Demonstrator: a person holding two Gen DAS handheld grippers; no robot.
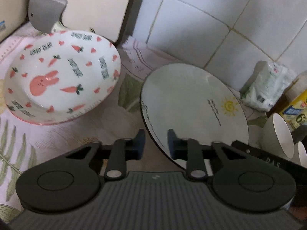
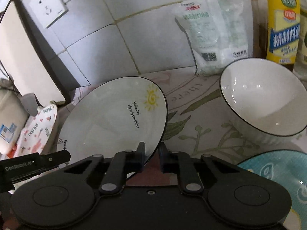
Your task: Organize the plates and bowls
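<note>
At table's back wall, both tongs, left (image 1: 155, 141) and right (image 2: 152, 157), clenched on sun plate (image 2: 115, 118) rim; thin edge-grip, plate may slip/tilt, hit bowl (image 2: 264, 99).

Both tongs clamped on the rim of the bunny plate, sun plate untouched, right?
No, swapped. Both the left tongs and right tongs clamp the sun plate rim; the bunny plate sits untouched. Left wrist view shows both plates.
</note>
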